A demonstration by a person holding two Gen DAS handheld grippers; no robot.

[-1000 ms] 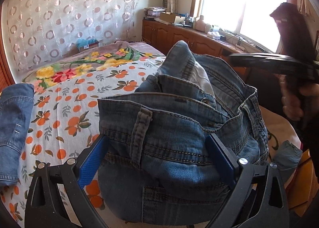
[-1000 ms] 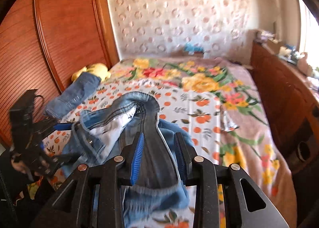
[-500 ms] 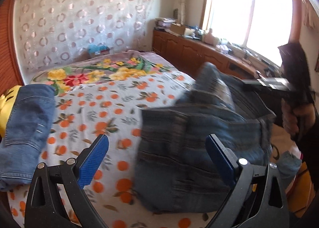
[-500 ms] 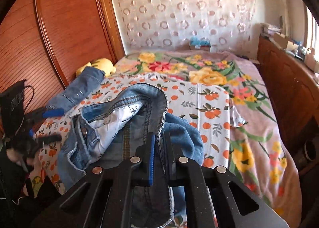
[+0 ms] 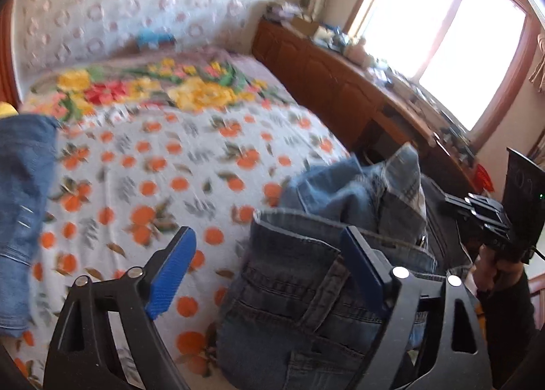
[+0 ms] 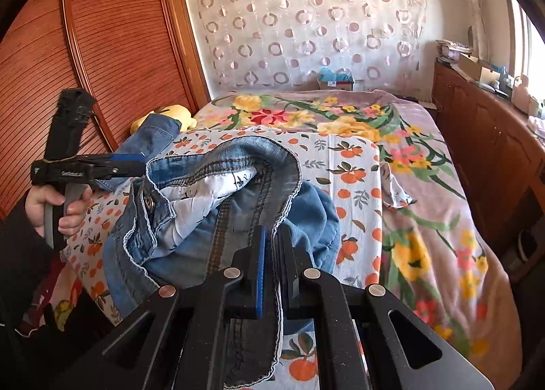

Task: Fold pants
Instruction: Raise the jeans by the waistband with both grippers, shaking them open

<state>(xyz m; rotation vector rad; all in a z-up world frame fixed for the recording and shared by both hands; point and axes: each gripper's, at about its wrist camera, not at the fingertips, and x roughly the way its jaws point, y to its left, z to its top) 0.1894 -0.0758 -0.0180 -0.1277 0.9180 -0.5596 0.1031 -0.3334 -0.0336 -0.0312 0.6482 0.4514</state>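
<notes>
A pair of blue jeans (image 6: 238, 185) lies crumpled on the near end of the bed, waist open and white pocket lining showing. My right gripper (image 6: 270, 253) is shut on a fold of the waistband; it also shows at the right edge of the left wrist view as the right gripper (image 5: 490, 216). My left gripper (image 5: 269, 253) hovers over the jeans (image 5: 306, 287) with its jaws closing. The denim edge lies under the right half of the gap, and neither pad presses it. The left gripper (image 6: 136, 163) is held at the jeans' left side.
A second pair of jeans (image 5: 24, 185) lies along the bed's left side by a yellow plush toy (image 6: 170, 115). An orange-print sheet (image 5: 153, 168) covers a floral blanket (image 6: 425, 219). A wooden cabinet (image 5: 333, 83) runs along the right, a wardrobe (image 6: 102, 49) along the left.
The right gripper closed on the waistband fold. The left gripper swung left, so the jeans that filled its gap now sit at its right side, and its jaws narrowed slightly.
</notes>
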